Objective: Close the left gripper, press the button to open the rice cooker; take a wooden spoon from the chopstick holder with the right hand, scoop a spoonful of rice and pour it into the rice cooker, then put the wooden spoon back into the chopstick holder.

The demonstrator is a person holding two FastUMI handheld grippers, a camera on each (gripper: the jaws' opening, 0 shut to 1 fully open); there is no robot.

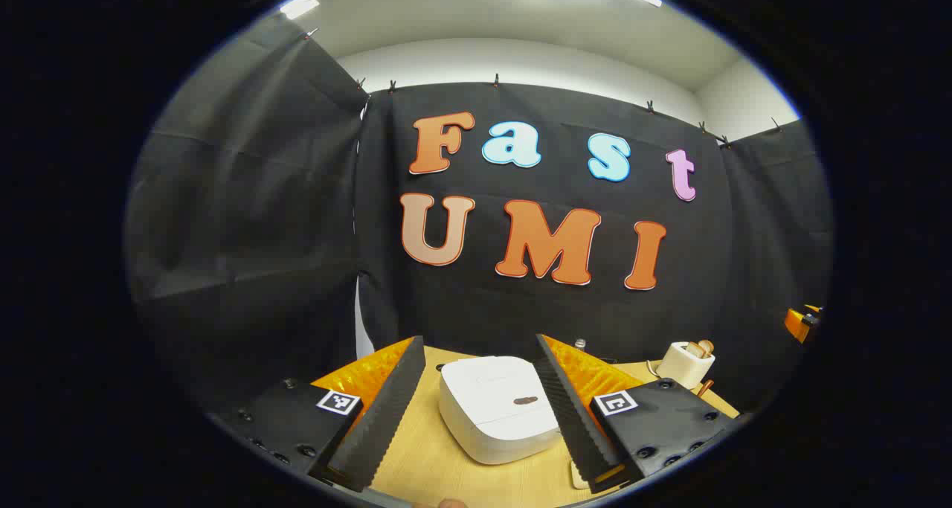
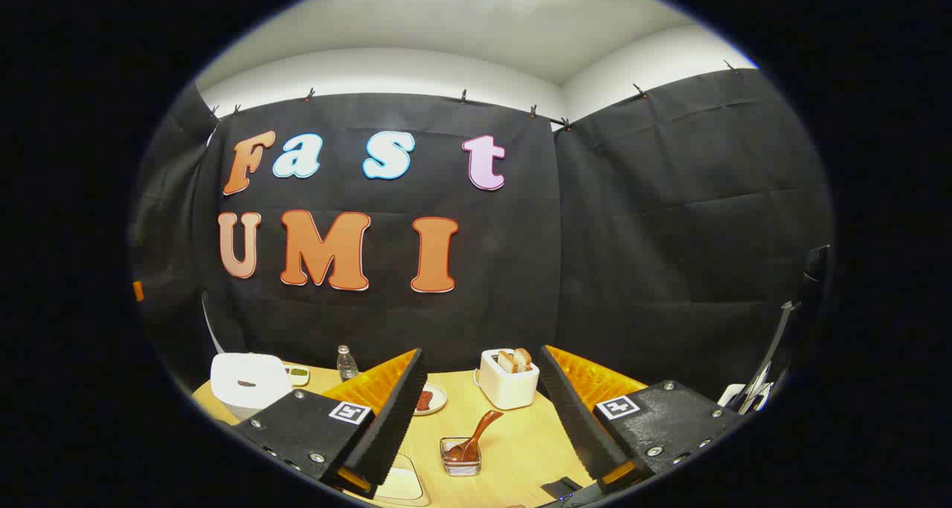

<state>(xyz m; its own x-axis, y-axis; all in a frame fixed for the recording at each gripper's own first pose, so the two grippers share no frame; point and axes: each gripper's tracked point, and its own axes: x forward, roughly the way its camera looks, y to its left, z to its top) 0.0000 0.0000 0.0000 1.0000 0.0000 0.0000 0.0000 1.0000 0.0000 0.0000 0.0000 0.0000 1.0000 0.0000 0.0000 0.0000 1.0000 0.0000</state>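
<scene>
Left jaws: the left gripper (image 1: 476, 411) is seen with its jaws held wide apart, nothing between them but the view of the rice cooker beyond.
Right jaws: the right gripper (image 2: 476, 411) is likewise seen with jaws spread apart and nothing gripped.
Rice cooker: a white rice cooker (image 1: 497, 407) with its lid down is found on the bench (image 1: 439, 463), straight ahead of the left gripper; a small dark button is seen on the lid. In the right gripper view it is placed at the far left (image 2: 249, 384).
Wooden spoon: the wooden spoon (image 2: 476, 435) is stood tilted in a small clear holder (image 2: 460, 457), ahead of the right gripper and apart from it, handle leaning up to the right.
Toaster: a white toaster (image 2: 507, 378) with 2 slices in it is set behind the holder.
Other items: a small bottle (image 2: 346, 362) and a plate (image 2: 430, 399) are seen farther back.
</scene>
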